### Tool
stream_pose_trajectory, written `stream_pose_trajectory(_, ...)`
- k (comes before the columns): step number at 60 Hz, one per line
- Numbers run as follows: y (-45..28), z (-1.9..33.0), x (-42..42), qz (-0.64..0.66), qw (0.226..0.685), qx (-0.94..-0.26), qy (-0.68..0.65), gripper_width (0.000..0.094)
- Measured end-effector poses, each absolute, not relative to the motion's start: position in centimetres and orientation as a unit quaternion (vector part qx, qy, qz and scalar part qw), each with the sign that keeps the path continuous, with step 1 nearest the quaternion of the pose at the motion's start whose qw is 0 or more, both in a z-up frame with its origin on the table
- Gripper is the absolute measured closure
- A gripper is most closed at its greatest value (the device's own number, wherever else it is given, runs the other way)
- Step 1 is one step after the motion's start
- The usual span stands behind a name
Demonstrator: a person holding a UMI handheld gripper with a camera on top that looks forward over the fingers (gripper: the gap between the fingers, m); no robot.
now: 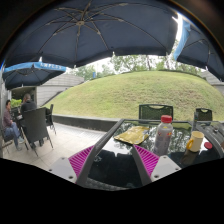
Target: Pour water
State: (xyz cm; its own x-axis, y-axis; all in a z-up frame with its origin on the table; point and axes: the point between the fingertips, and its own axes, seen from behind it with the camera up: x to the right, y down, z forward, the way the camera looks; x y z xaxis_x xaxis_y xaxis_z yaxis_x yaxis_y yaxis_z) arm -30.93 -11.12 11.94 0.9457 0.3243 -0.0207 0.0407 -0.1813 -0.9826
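A clear plastic water bottle (163, 137) with a red cap stands upright on the dark glass table (112, 168), ahead of my fingers and to their right. A small cup with yellow-orange content (196, 141) stands further right on the table. My gripper (114, 160) is open and empty, its two magenta pads (82, 160) spread wide over the bare tabletop. Nothing lies between the fingers.
A yellowish item like a bag or plate (131, 134) lies on the table just beyond the fingers. Chairs (155, 112) stand behind the table. A person (9, 122) sits at another table to the left. Dark umbrellas (100, 30) hang overhead; a grassy mound lies behind.
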Motion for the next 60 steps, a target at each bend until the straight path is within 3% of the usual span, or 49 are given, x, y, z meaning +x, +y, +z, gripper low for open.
stream_pose_trajectory(14, -11.2, 11.6, -28.9, 0.099, 0.642, -0.751, -0.118, 0.0152)
stream_pose_trajectory(23, -10.1, 12.4, -21.8, 0.061, 0.655, -0.749, -0.081, 0.0152)
stream_pose_trajectory(34, -4.4, 11.9, -16.5, 0.030, 0.654, -0.754, -0.052, 0.0156)
stream_pose_trajectory(50, 5.5, 11.2, -15.0, 0.012, 0.664, -0.747, -0.035, 0.0164)
stream_pose_trajectory(53, 6.5, 11.2, -14.8, 0.020, 0.665, -0.746, -0.023, 0.0206)
stream_pose_trajectory(56, 7.2, 11.1, -15.2, 0.032, 0.664, -0.747, -0.022, 0.0412)
stream_pose_trajectory(60, 7.4, 10.9, -14.6, 0.016, 0.666, -0.746, -0.017, 0.0422)
